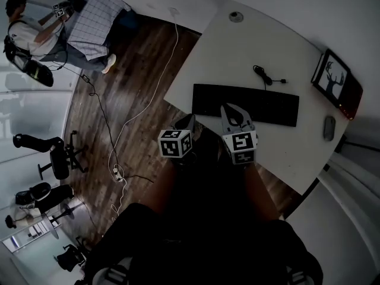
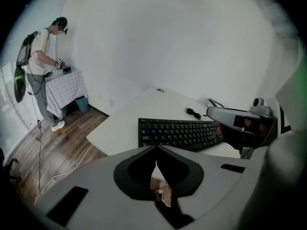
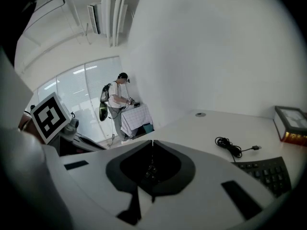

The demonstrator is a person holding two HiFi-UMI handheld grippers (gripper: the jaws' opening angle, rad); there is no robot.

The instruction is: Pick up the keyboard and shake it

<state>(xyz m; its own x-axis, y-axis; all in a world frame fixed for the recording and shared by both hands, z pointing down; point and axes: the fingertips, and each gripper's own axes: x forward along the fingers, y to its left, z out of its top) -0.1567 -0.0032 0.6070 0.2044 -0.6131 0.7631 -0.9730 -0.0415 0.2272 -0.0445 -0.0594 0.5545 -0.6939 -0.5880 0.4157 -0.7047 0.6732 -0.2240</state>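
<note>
Both grippers are empty, jaws pressed together: the left gripper (image 2: 156,148) hangs near the table's (image 1: 237,46) front edge by the keyboard's (image 1: 261,104) left end; the right gripper (image 1: 233,108) has its tip over the keyboard's near edge, though contact cannot be judged. That keyboard is black, long and slim with rows of dark keys; it lies flat on the white table, a coiled black cable (image 1: 262,73) just behind it.
</note>
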